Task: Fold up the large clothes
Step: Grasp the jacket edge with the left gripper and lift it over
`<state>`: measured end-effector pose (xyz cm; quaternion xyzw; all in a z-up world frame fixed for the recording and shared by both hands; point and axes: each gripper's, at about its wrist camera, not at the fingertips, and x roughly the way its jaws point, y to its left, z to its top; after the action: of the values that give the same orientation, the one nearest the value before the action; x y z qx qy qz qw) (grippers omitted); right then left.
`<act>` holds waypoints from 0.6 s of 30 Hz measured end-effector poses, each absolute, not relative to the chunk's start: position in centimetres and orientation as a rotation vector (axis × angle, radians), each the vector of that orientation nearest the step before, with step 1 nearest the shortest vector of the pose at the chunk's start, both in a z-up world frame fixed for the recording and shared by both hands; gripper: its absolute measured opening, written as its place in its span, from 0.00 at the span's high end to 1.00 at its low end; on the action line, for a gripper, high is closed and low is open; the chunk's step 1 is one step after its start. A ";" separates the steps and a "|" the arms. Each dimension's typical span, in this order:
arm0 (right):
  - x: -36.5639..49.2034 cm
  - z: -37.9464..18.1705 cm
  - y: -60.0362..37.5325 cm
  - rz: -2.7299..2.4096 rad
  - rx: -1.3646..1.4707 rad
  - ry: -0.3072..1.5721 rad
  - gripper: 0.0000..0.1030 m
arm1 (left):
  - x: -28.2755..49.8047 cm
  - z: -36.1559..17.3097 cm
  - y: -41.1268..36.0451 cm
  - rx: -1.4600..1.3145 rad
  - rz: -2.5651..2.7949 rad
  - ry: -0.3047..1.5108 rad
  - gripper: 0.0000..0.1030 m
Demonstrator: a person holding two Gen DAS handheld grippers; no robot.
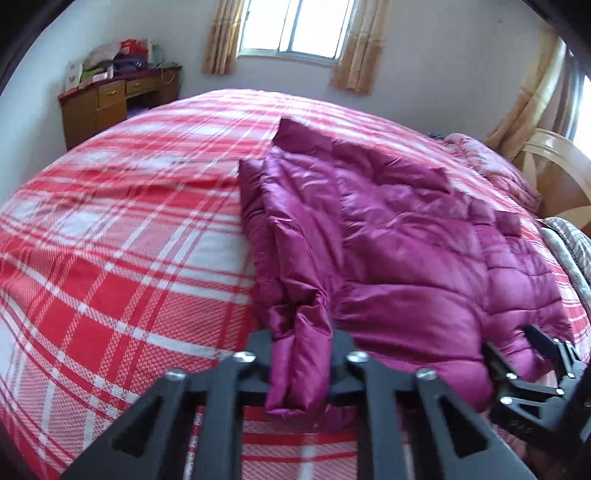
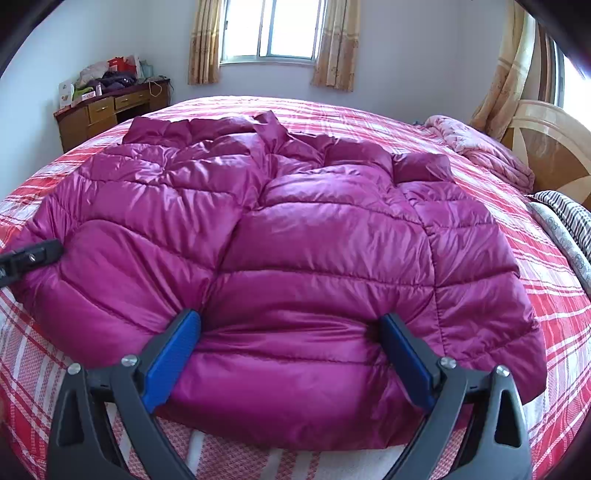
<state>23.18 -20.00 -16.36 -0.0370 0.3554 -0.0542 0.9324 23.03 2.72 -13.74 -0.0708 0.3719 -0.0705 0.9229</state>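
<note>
The left claw (image 1: 301, 363) is pinched nearly closed on a fold of the jacket's (image 2: 288, 236) near left edge, the magenta fabric bunched up between its black fingers and hanging down below them. Just to its right the quilted body of the jacket spreads away across the bed (image 1: 122, 236), and farther right, at the frame's edge, the right claw (image 2: 290, 354) shows as a black linkage by the hem. That right claw stands wide apart, its blue pads (image 2: 173, 360) set either side of a stretch of the near hem; the puffy cloth bulges between them and looks to touch both pads, though whether they press on it cannot be told. To its left the tip of the left claw rests against the jacket's edge. Ahead of both claws the jacket lies flat and rumpled on the red-and-white plaid bedspread, with a sleeve or collar part crumpled at its far end. Beyond and to the right a pink quilt (image 2: 480, 147) is heaped near the wooden headboard (image 2: 554, 147), with striped bedding (image 2: 569, 218) just in front of it. Far ahead is a curtained window (image 2: 275, 29), and to the far left a wooden desk (image 2: 107, 110) piled with bags and clothes.
</note>
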 end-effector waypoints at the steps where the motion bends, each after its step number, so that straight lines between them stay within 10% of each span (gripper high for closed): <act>1: 23.1 -16.2 -20.0 -0.109 -0.077 0.731 0.05 | 22.7 -13.1 2.6 -0.142 -0.155 0.748 0.90; 5: 21.1 -13.6 -20.0 -0.080 -0.070 0.686 0.30 | 22.1 -11.7 2.4 -0.118 -0.172 0.710 0.91; 18: 20.7 -14.5 -24.4 -0.151 -0.049 0.727 0.33 | 19.8 -5.7 -2.0 -0.017 -0.292 0.572 0.92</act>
<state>20.70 -24.41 -14.51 -0.0242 0.3550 -0.0738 0.9316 19.84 -2.01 -5.70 -0.0084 0.2812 -0.1436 0.9488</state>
